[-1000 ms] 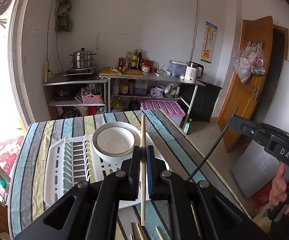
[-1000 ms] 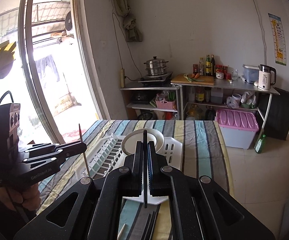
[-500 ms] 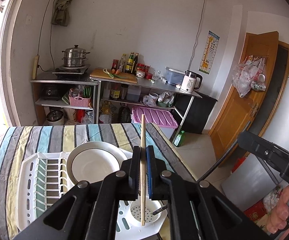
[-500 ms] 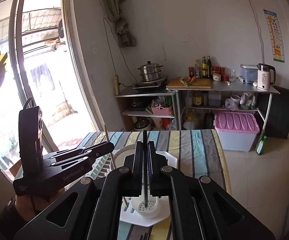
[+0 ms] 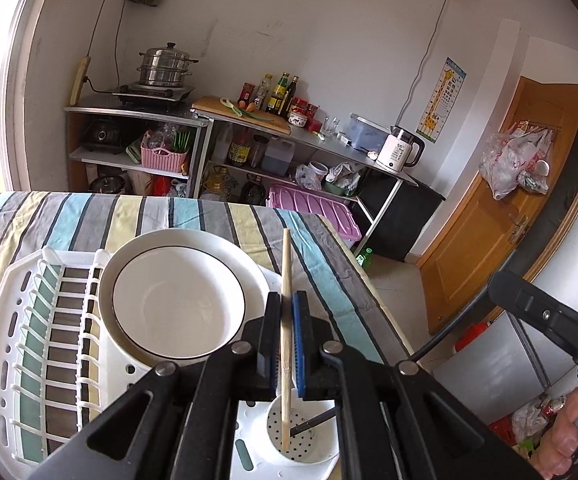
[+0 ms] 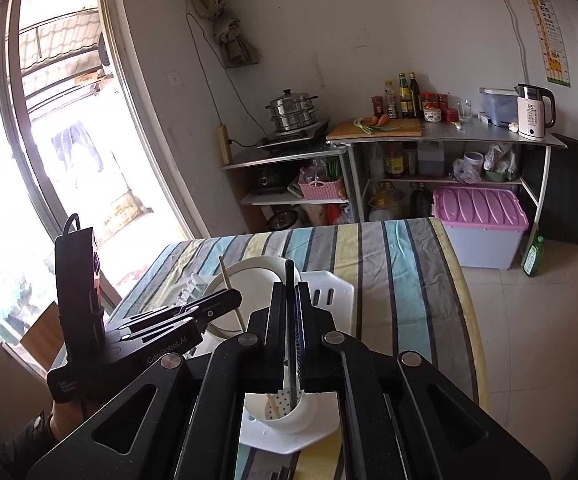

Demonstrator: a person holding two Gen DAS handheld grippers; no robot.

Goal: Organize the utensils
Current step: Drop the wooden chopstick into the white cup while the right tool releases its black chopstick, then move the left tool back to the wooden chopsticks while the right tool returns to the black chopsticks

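Observation:
My left gripper (image 5: 287,300) is shut on a wooden chopstick (image 5: 286,256) held upright. Its lower end stands inside the white perforated utensil cup (image 5: 321,450) at the near corner of the white dish rack (image 5: 29,320). My right gripper (image 6: 291,288) is shut on a black chopstick (image 6: 289,272), whose lower end also reaches into the cup (image 6: 289,420). In the left wrist view the right gripper (image 5: 493,280) comes in from the right, and the black chopstick (image 5: 449,328) slants down into the cup. A white bowl (image 5: 177,304) sits in the rack behind the cup.
The rack lies on a table with a striped cloth (image 5: 89,216); the table's right edge (image 5: 369,280) drops to a tiled floor. Metal kitchen shelves (image 6: 429,136) and a pink-lidded box (image 6: 481,204) stand along the back wall. A person's hand (image 5: 569,440) holds the right gripper.
Both grippers have come down and forward over the rack with their chopsticks. The lower ends, earlier above the cloth near the front, now sit inside the cup.

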